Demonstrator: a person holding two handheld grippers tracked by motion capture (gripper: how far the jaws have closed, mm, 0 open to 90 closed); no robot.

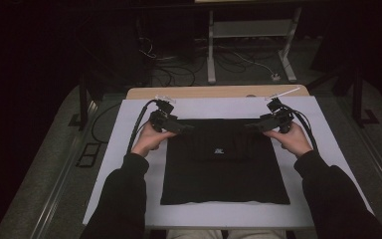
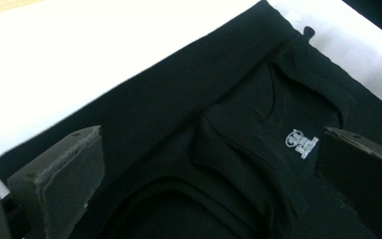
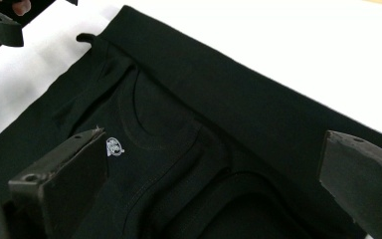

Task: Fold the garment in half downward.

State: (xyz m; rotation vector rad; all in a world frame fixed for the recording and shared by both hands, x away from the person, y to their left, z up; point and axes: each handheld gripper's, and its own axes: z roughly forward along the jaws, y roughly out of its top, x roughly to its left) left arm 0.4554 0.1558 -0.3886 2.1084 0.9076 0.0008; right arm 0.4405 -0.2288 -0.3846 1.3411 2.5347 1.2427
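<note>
Shirt: the black shirt (image 1: 224, 162) is lying flat and folded on the white sheet (image 1: 129, 164).
Logo: its small white logo (image 2: 302, 143) is facing up.
Left gripper (image 1: 186, 128): I am holding it wide open, gripping nothing, over the top left corner.
Right gripper (image 1: 252, 126): I am holding it wide open too, over the top right corner, ready for the next fold.

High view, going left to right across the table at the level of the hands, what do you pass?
White table cover → left hand → left claw → black folded garment → right claw → right hand
</note>
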